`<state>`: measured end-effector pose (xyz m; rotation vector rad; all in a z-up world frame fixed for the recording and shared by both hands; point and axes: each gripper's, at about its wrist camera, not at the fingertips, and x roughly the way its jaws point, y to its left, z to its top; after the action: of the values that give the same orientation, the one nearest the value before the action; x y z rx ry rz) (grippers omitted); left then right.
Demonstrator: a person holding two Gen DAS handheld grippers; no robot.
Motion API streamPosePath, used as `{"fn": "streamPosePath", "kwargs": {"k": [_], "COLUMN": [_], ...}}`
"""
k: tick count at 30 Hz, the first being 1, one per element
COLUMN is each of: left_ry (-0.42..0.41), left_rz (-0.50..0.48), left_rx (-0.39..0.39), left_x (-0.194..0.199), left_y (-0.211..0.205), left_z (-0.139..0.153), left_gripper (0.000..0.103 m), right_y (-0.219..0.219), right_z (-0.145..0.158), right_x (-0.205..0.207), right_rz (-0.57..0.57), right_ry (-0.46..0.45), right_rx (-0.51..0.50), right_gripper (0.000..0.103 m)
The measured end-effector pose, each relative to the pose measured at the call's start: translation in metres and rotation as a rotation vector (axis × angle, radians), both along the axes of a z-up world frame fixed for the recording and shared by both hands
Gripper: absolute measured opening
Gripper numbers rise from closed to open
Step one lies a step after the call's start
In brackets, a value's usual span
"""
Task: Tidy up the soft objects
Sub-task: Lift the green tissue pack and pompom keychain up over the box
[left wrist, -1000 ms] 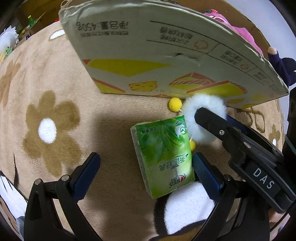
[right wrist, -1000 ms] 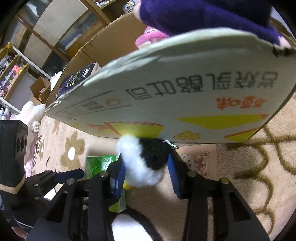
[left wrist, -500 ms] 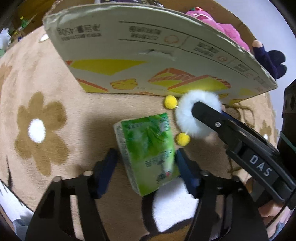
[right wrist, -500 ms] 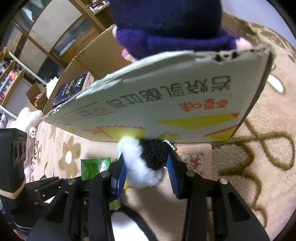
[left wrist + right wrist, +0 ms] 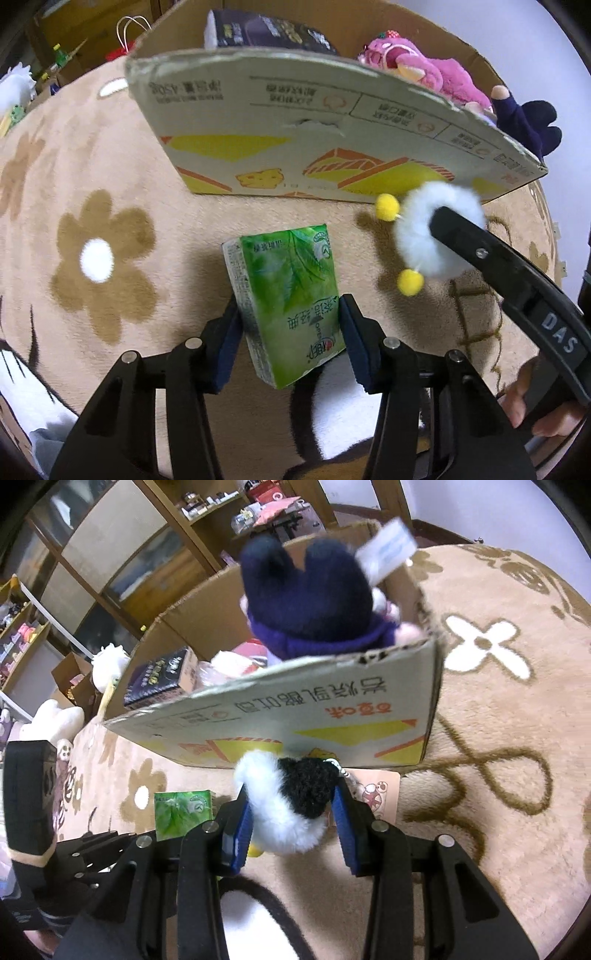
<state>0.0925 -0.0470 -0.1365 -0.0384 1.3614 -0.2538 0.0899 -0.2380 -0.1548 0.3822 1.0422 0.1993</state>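
Left wrist view: green plastic tissue pack (image 5: 290,310), frame centre, is clamped by left gripper (image 5: 290,345). Right gripper (image 5: 291,818) is closed on black-and-white fluffy pompom toy (image 5: 286,799). Both should be lifted clear over the near wall of open cardboard box (image 5: 295,122), upper frame, before release.

Black left gripper (image 5: 290,332) (blue-padded jaws).

We've got the green plastic-wrapped tissue pack (image 5: 291,314) sitting between the left gripper (image 5: 290,341)'s blue pads, and to its right the white-and-black fluffy pom-pom toy (image 5: 291,805) sits between the right gripper (image 5: 291,827)'s pads. Both are in front of the printed cardboard box (image 5: 332,147), over the beige flower-patterned plush rug (image 5: 92,192). In the box lie the pink plush toy (image 5: 424,74) and the dark purple plush toy (image 5: 314,598).
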Motion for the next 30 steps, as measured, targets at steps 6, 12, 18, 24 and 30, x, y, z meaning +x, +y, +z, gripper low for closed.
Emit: {"fn": "streamPosePath", "kwargs": {"k": [6, 12, 18, 24, 30], "left_ry": [-0.059, -0.190, -0.362, -0.452, -0.556], "left_rz": [0.037, 0.067, 0.076, 0.071, 0.086], "left_rx": [-0.010, 0.019, 0.047, 0.028, 0.032], "left_x": [-0.011, -0.030, -0.048, -0.037, -0.036], "left_y": [0.013, 0.022, 0.024, 0.020, 0.023], "left_z": [0.024, 0.055, 0.096, 0.124, 0.145], "left_gripper": [0.049, 0.049, 0.049, 0.049, 0.049], "right_y": [-0.007, -0.016, -0.013, -0.011, -0.008], "right_z": [0.019, 0.044, 0.070, 0.098, 0.130], "right_x": [-0.015, -0.030, -0.044, -0.053, -0.060], "right_rz": [-0.004, -0.020, -0.030, -0.035, -0.029], "right_ry": [-0.037, -0.095, -0.161, -0.247, -0.345], "right_rx": [-0.008, -0.034, -0.096, -0.089, -0.092], "right_gripper": [0.042, 0.042, 0.042, 0.042, 0.042]}}
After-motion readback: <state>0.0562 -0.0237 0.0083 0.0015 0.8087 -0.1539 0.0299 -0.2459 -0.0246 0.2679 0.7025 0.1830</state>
